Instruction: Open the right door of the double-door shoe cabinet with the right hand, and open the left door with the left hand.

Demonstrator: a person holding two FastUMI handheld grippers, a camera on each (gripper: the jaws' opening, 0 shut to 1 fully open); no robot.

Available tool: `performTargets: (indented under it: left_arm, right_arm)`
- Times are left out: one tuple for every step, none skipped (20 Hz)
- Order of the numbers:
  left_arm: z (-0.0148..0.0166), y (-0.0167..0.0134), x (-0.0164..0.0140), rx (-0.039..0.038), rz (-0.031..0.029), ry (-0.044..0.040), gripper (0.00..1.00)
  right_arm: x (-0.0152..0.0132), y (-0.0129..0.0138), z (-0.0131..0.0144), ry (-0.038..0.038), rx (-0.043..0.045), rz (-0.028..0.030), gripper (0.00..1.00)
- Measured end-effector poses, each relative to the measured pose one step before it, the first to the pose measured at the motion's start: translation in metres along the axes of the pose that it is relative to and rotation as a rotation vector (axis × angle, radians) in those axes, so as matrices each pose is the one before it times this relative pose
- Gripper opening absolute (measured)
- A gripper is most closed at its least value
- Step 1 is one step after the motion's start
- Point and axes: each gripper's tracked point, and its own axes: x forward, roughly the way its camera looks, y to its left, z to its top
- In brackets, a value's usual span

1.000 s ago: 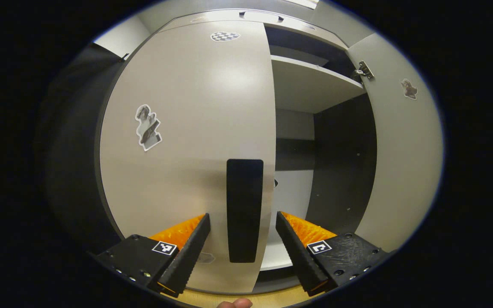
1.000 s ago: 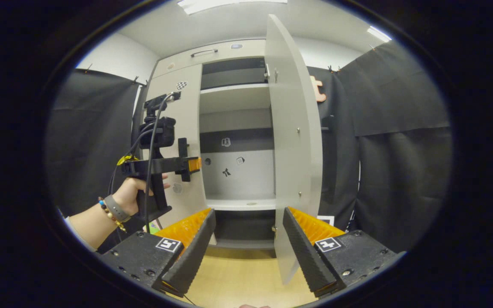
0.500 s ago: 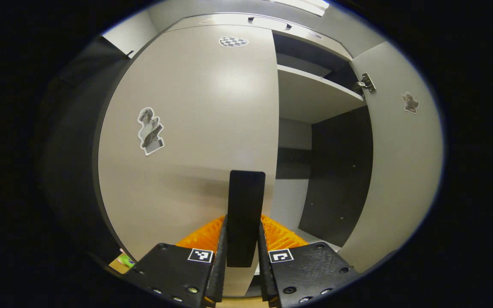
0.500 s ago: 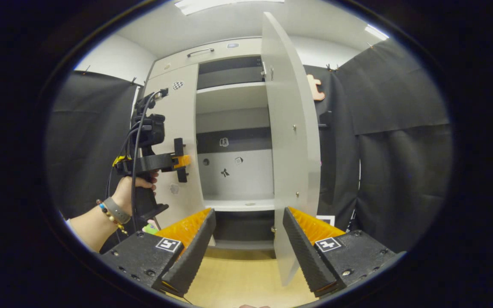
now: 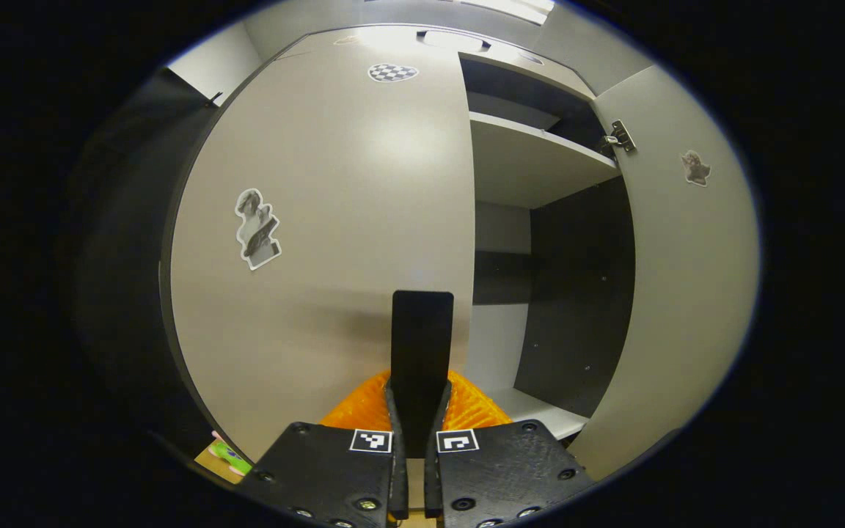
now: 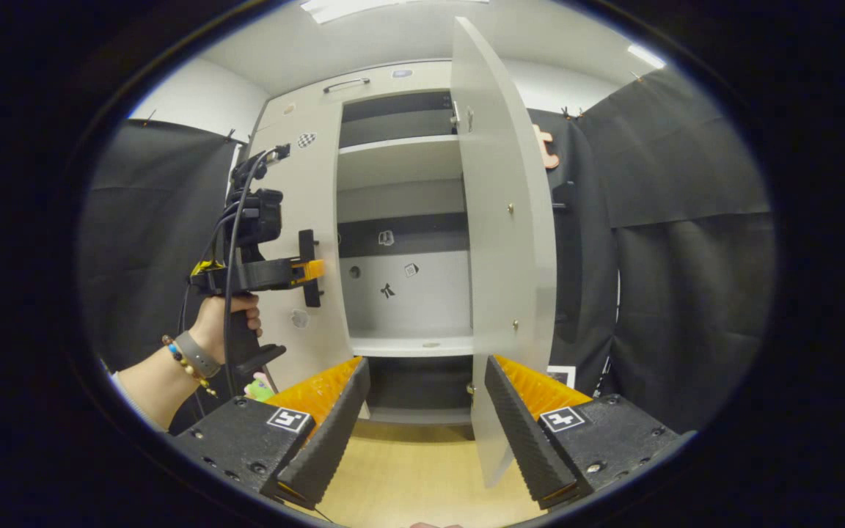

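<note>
The pale grey left door (image 5: 334,220) of the shoe cabinet stands closed, with a black upright handle (image 5: 421,345) near its right edge. My left gripper (image 5: 415,411) is shut on that handle, both fingers pressing its lower part. The right door (image 5: 679,293) is swung open, showing the shelves. In the right gripper view the open right door (image 6: 503,242) stands edge-on ahead, and my right gripper (image 6: 426,411) is open and holds nothing. Farther off there, a hand holds the left gripper (image 6: 309,270) against the left door's handle (image 6: 310,268).
Inside the cabinet are a pale shelf (image 6: 411,343) and dark back panels with small stickers (image 6: 387,291). Black cloth walls (image 6: 686,257) flank the cabinet. A wooden floor (image 6: 415,469) lies below. Stickers mark the left door (image 5: 255,229).
My left gripper has closed from open onto the left door's handle. The right gripper has stayed open, back from the open right door.
</note>
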Motion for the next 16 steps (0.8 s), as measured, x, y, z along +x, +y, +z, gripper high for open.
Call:
performTargets:
  left_arm:
    - [0.00158, 0.00107, -0.00225, 0.03235, 0.02054, -0.00173, 0.08]
    - [-0.00011, -0.0001, -0.00436, 0.00371, 0.00748, 0.00276, 0.08]
    - [0.00157, -0.00081, -0.00578, -0.01018, -0.00073, 0.00415, 0.08]
    - [-0.00071, 0.0004, -0.00616, -0.01188, -0.00324, 0.00893, 0.08]
    - [0.00106, 0.00058, -0.00718, -0.00055, -0.00702, 0.00623, 0.08]
    - [0.00144, 0.00041, -0.00803, 0.00787, -0.00759, -0.00147, 0.08]
    - [0.00047, 0.00097, -0.00835, 0.01074, -0.00848, -0.00115, 0.08]
    - [0.00077, 0.00229, -0.00697, 0.00543, -0.00751, -0.00596, 0.08]
    - [0.00002, 0.00166, -0.0079, 0.00198, -0.00753, 0.0002, 0.08]
    - [-0.0001, 0.00192, -0.00469, -0.00391, -0.00623, -0.001, 0.08]
    - [-0.00157, 0.00266, -0.00472, -0.00348, -0.005, -0.00002, 0.07]
    - [-0.00077, 0.00142, -0.00192, -0.00204, -0.00181, -0.00291, 0.07]
    - [0.00003, 0.00138, -0.00271, 0.00194, 0.00136, -0.00235, 0.08]
    - [0.00023, 0.00196, -0.00302, 0.00754, 0.00375, -0.00073, 0.08]
    - [-0.00044, 0.00255, -0.00281, 0.00594, 0.00513, -0.00084, 0.08]
    - [0.00057, 0.00308, -0.00256, 0.00293, 0.00302, -0.00193, 0.08]
  right_arm:
    - [-0.00005, -0.00047, 0.00009, -0.00155, -0.00067, -0.00401, 0.99]
    - [-0.00118, 0.00018, -0.00144, 0.00084, 0.00052, -0.00355, 0.99]
    - [-0.00215, 0.00088, -0.00059, 0.00115, 0.00212, 0.00168, 0.99]
    - [-0.00129, 0.00069, -0.00155, 0.00089, 0.00093, 0.00183, 0.99]
    - [-0.00218, -0.00059, -0.00037, -0.00028, -0.00128, -0.00257, 0.99]
    - [-0.00031, -0.00142, -0.00039, 0.00012, -0.00175, -0.00522, 0.99]
    - [-0.00087, -0.00115, -0.00062, -0.00079, 0.00126, -0.00488, 0.99]
    - [-0.00046, 0.00033, -0.00136, 0.00252, 0.00269, -0.00003, 0.96]
    - [-0.00011, 0.00051, -0.0011, 0.00234, 0.00267, -0.00043, 0.96]
    - [0.00017, -0.00033, -0.00094, 0.00151, 0.00316, -0.00151, 0.96]
    - [0.00007, 0.00113, 0.0002, 0.00233, 0.00204, 0.00318, 0.96]
    - [0.00063, 0.00158, -0.0011, 0.00375, -0.00008, 0.00298, 0.96]
    - [-0.00016, 0.0003, -0.00049, 0.0022, -0.00174, 0.00129, 0.99]
    - [0.00063, -0.00019, -0.00025, 0.00158, -0.00387, -0.00161, 0.99]
    - [0.00028, 0.0005, -0.00007, 0.00071, -0.00343, -0.00048, 0.96]
    - [0.00025, 0.00165, -0.00029, -0.00093, -0.0023, -0.00061, 0.99]
